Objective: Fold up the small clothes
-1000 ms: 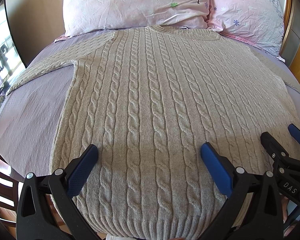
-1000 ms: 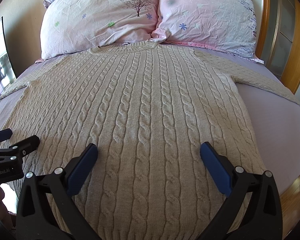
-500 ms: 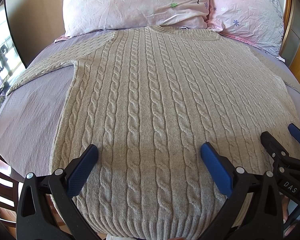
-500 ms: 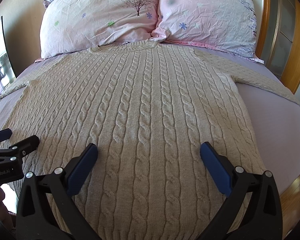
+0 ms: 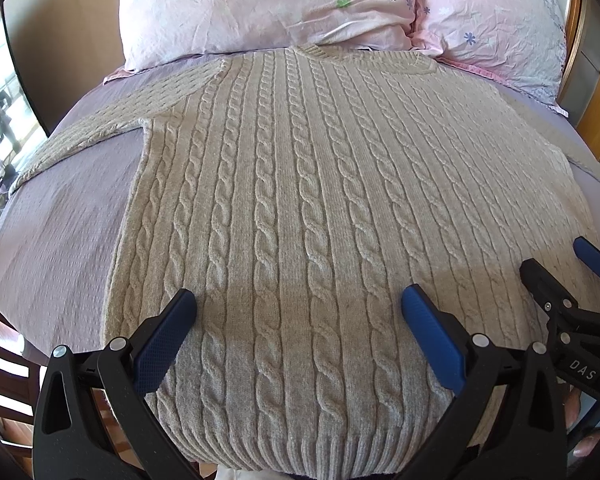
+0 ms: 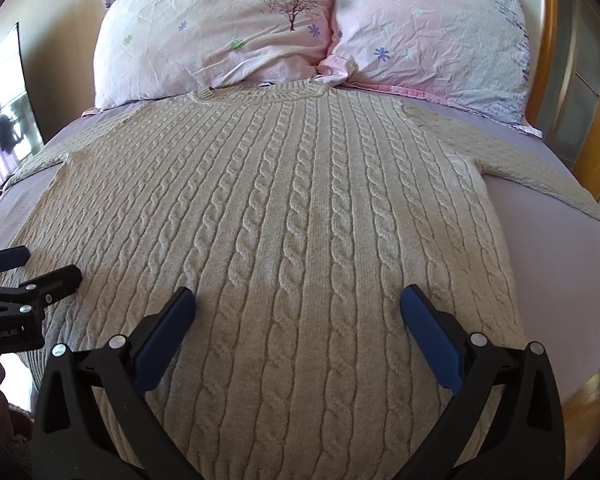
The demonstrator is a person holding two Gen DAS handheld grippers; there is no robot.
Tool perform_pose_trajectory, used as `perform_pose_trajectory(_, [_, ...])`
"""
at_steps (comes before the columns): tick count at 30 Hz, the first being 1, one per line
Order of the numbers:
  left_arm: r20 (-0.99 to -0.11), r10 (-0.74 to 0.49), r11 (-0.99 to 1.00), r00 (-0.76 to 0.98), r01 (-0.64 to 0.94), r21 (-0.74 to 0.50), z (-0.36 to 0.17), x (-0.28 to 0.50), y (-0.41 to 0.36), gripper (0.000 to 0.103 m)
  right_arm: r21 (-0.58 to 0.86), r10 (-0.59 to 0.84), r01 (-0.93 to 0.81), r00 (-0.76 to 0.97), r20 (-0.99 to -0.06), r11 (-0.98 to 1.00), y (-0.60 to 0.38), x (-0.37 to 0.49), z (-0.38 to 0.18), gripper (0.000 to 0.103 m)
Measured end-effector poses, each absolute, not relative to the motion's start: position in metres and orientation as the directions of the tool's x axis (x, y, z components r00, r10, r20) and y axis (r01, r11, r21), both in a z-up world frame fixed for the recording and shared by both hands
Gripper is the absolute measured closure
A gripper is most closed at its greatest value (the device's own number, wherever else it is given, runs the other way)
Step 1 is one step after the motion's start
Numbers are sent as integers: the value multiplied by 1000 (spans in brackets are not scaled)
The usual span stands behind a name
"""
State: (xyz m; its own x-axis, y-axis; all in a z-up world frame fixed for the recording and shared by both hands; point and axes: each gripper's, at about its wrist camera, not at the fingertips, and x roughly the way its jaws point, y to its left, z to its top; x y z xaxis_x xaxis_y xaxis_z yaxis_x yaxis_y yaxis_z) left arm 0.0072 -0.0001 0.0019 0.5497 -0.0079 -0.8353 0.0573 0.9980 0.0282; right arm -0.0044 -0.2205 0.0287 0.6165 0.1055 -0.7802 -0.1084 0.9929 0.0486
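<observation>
Beige cable-knit wool sweater [image 5: 300, 208] flat across frame centre on lilac bedsheet [image 5: 60, 240]. Left gripper [image 5: 298, 312], right gripper [image 6: 298, 308]: both spread wide, empty, above hem. Risk: thick knit bunching, 1-layer pinch, skewed fold.

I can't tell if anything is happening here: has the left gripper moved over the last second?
No. The left gripper hangs open over the same cables of the sweater, whose neckline meets the pillows exactly as before.
</observation>
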Motion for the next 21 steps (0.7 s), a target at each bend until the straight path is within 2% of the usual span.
perform_pose_trajectory(3, [-822,-10,997,569,63,32,1,5,-1,1,158,173,-81,642,-747,984,-261,2,40,2])
perform_pose_trajectory(6, [-809,-6,994,588,92,59,5,4,-3,1,284,67,160,757,-650,945,-358,11,74,2])
perform_pose_trajectory(9, [-754,-27,993,656,102,53,20,9,4,1,445,-30,418,754,-656,792,-474,31,75,2])
perform_pose_trajectory(10, [-716,-39,994,696,98,41,29,11,9,1,476,-64,508,729,-681,718,-513,39,67,10])
perform_pose_trajectory(11, [-677,-51,995,734,93,26,36,13,15,1,488,-93,584,697,-711,649,-547,44,57,25])
perform_pose_trajectory(13, [-610,-75,996,789,91,-5,48,20,27,1,505,-105,684,641,-760,527,-601,53,36,43])
perform_pose_trajectory(15, [-593,-83,996,801,80,-31,54,32,39,1,535,-90,738,617,-782,410,-641,54,15,44])
perform_pose_trajectory(16, [-603,-78,997,794,68,-41,54,41,45,1,564,-99,736,637,-765,374,-653,52,11,50])
perform_pose_trajectory(19, [-614,-122,991,780,63,-117,54,58,69,1,555,-127,756,625,-771,347,-674,59,6,52])
perform_pose_trajectory(21, [-571,-215,966,792,87,-243,56,61,91,1,532,-142,765,610,-780,362,-679,68,2,65])
